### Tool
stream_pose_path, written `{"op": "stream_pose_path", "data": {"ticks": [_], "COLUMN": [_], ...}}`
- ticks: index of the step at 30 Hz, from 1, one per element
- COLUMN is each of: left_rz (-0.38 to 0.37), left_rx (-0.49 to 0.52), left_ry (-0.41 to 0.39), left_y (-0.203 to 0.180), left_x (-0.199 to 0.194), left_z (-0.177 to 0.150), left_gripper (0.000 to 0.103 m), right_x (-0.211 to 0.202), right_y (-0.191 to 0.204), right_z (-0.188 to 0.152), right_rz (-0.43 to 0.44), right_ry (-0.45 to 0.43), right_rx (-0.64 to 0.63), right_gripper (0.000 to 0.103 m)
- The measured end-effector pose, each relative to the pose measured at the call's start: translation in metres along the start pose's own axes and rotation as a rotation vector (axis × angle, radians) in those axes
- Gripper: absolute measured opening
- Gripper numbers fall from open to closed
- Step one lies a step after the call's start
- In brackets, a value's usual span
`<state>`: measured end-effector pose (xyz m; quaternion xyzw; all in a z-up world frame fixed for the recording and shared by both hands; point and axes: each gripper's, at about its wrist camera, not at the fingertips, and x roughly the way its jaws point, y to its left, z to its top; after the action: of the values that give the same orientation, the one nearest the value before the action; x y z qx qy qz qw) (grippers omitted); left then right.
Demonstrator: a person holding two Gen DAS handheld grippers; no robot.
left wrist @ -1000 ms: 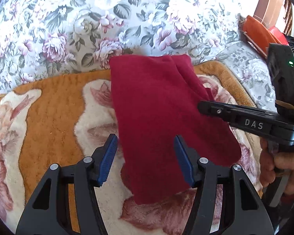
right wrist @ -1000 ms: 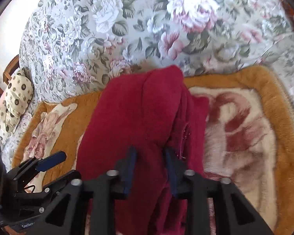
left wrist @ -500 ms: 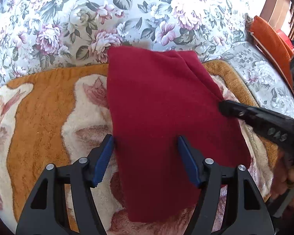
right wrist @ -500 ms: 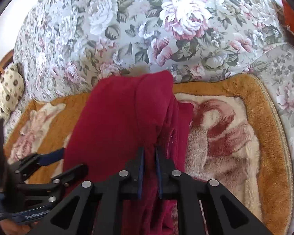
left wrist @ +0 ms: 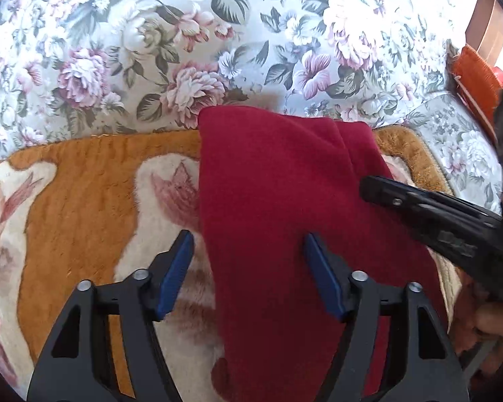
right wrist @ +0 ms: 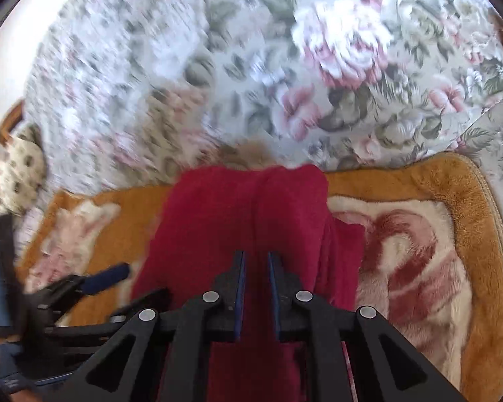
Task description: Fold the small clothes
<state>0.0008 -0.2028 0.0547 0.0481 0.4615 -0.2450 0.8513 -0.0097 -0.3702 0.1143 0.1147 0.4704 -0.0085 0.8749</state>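
A dark red garment [left wrist: 278, 201] lies folded lengthwise on an orange and cream plush blanket [left wrist: 84, 181], its far end against the floral sofa back. My left gripper [left wrist: 251, 268] is open just above the garment's left edge, with one blue pad [left wrist: 176, 268] over the blanket and the other over the cloth. My right gripper [right wrist: 255, 268] is shut on a fold of the red garment [right wrist: 218, 221] near its right side. It also shows in the left wrist view [left wrist: 432, 214], coming in from the right.
The floral sofa back [left wrist: 218, 40] rises behind the blanket. An orange cushion [left wrist: 476, 80] lies at the far right. A spotted cushion [right wrist: 16, 174] sits at the far left. The blanket [right wrist: 419, 251] extends right of the garment.
My right gripper has closed on the garment's fold and moved; its view is now blurred. My left gripper has shifted a little closer over the cloth and stays open.
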Motion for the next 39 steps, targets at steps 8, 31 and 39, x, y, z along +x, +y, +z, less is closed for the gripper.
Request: {"op": "stream_pose_path", "data": {"ticks": [8, 31, 39], "left_rz": [0.003, 0.046, 0.051], "left_rx": [-0.014, -0.018, -0.018], "left_ry": [-0.004, -0.021, -0.017], "left_y": [0.001, -0.009, -0.009], "left_x": [-0.001, -0.038, -0.047], "left_z": [-0.004, -0.046, -0.049], "left_gripper": [0.078, 0.078, 0.078], "right_x": [0.008, -0.064, -0.078], "right_y": [-0.026, -0.009, 0.007], "right_z": [0.005, -0.098, -0.08], "right_rz": [0.022, -0.011, 0.019], "right_ry": [0.009, 0.001, -0.061], "right_rx": [0.096, 0.06, 0.063], "right_gripper": [0.006, 0.012, 0.019]}}
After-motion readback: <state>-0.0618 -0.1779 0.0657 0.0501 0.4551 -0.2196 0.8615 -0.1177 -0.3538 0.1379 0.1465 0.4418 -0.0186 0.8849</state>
